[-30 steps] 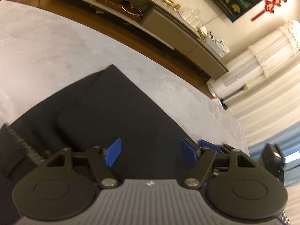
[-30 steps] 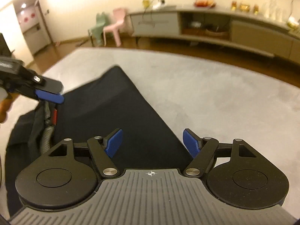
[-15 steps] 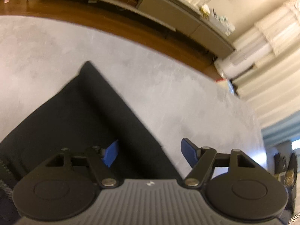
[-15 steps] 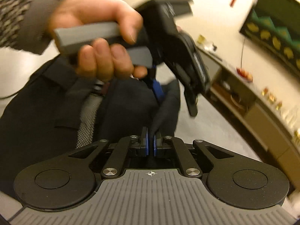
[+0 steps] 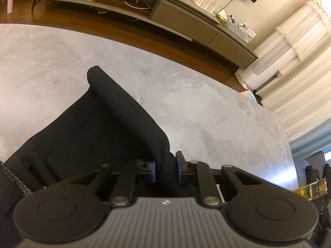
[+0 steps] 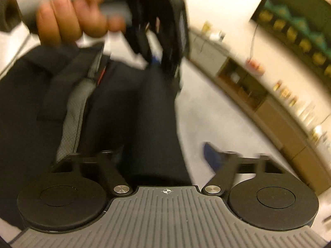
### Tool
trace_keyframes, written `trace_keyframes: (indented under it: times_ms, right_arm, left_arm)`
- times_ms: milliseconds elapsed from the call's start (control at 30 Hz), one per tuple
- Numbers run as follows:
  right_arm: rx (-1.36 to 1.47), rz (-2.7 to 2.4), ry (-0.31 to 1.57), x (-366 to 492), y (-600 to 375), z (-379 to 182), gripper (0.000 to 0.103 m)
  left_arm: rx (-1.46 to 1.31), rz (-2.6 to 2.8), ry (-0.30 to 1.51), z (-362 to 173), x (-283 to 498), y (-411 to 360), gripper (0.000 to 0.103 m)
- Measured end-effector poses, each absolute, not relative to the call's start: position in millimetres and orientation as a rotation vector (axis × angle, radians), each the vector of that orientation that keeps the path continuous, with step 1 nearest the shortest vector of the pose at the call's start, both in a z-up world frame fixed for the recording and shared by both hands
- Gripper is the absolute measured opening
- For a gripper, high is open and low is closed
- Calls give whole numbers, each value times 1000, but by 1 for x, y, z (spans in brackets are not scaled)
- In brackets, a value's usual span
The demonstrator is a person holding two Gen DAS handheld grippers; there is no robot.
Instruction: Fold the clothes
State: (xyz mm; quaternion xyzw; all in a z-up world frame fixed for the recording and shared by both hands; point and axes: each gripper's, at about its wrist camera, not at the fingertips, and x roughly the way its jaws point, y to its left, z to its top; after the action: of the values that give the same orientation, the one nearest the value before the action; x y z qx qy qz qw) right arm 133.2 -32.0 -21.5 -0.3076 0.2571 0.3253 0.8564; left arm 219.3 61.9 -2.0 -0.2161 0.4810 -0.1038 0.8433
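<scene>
Black garment (image 5: 86,136) is lying spread on the grey bench (image 5: 206,107), with one edge rising as a rolled ridge that runs from about 11 o'clock down to the centre of the left wrist view. The left hand-held gripper (image 5: 165,170) is pinching the near end of that ridge between its blue pads (image 5: 153,171), the jaws standing narrow on the bunched cloth. The right hand-held gripper (image 6: 165,155) is standing wide, one blue pad (image 6: 211,155) showing at 4 o'clock over bare bench and nothing between the jaws.

Risk, as a judgement: the grip is taking only a thick roll near the edge, so the cloth may be slipping free under any pull; with one corner held alone, the free side may be sagging and dragging the fold crooked.

The right wrist view alone is showing the person's hand (image 6: 68,20) gripping the left tool at 11 o'clock and a grey mesh lining (image 6: 72,111) with what seems to be a small red tab, though motion blur is making this uncertain. The left wrist view alone is showing the pinch itself and the low cabinet (image 5: 186,20) at 12 o'clock.
</scene>
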Motion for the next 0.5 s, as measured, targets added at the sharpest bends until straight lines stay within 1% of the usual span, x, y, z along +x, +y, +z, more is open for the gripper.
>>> trace_keyframes:
  times_ms: [33, 67, 100, 133, 167, 200, 233, 267, 367, 500]
  right_arm:
    - [-626, 693, 567, 135, -33, -24, 2]
    - [-631, 696, 565, 133, -32, -23, 2]
    - [-659, 694, 535, 126, -29, -20, 1]
    - [-682, 692, 506, 119, -26, -15, 1]
    - [-700, 691, 479, 111, -24, -8, 1]
    - [-709, 699, 466, 101, -20, -3, 1]
    - [-709, 716, 468, 89, -13, -1, 1]
    - [-709, 733, 470, 78, -7, 2, 1]
    - [-709, 785, 475, 42, 13, 9, 1]
    - [-708, 853, 481, -5, 39, 19, 1]
  left_arm:
    - [-459, -217, 1013, -1, 218, 64, 22]
    - [-461, -215, 1011, 0, 217, 66, 30]
    - [-457, -211, 1006, 1, 217, 68, 34]
    - [-452, -206, 1002, 2, 217, 70, 46]
    - [-448, -214, 997, 3, 217, 71, 55]
    - [-444, -223, 991, 4, 218, 73, 54]
    - [-426, -232, 976, 8, 212, 74, 34]
    - [-408, -241, 958, 13, 206, 76, 10]
    - [-359, -273, 895, 32, 178, 81, 8]
    - [-487, -335, 808, 64, 90, 141, 8]
